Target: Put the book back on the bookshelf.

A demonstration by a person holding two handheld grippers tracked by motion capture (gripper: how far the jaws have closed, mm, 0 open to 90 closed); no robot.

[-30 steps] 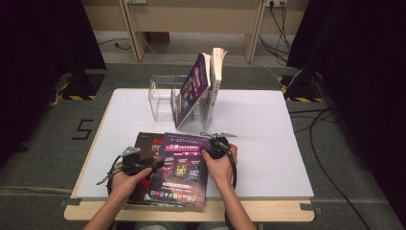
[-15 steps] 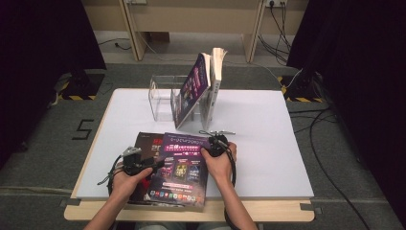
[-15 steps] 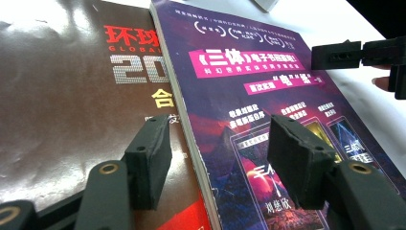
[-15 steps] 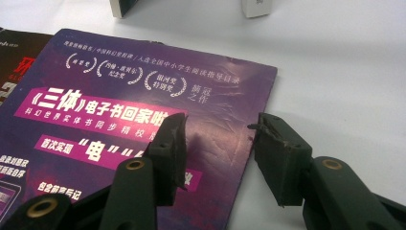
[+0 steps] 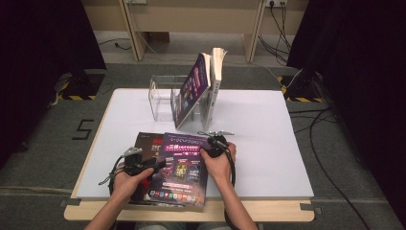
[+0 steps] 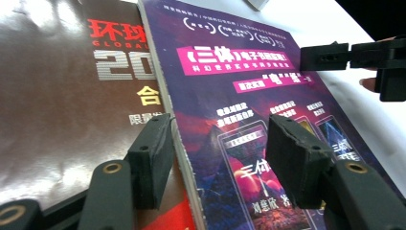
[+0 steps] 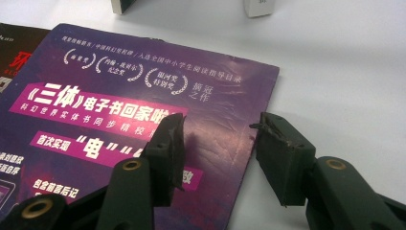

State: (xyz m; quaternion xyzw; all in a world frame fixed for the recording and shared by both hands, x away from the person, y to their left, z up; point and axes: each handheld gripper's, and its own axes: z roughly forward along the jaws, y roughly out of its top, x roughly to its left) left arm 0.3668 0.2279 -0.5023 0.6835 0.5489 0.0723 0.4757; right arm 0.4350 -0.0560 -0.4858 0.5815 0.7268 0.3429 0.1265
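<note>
Table [image 5: 268,143]: white top; my forearms enter from its near edge.
Clear rack [image 5: 160,96]: stands at the far centre of the table, with two books leaning in it at its right end.
Leaning purple book [image 5: 194,91]: tilts left, cover facing left; the pale book [image 5: 216,81] stands just right of it.
Dark magazine [image 6: 62,96]: lies flat at the near left of the table, red and silver lettering on its cover, partly under the purple one.
Purple magazine [image 5: 184,163]: lies flat on the dark magazine, overlapping its right part; its near edge reaches the table's near edge.
My left gripper [image 6: 218,158]: jaws wide apart, straddling the purple magazine's left edge, one over each cover; grasping nothing.
My right gripper [image 7: 220,148]: jaws wide apart over the purple magazine's far right corner, left jaw above the cover, right jaw above bare table; grasping nothing.
</note>
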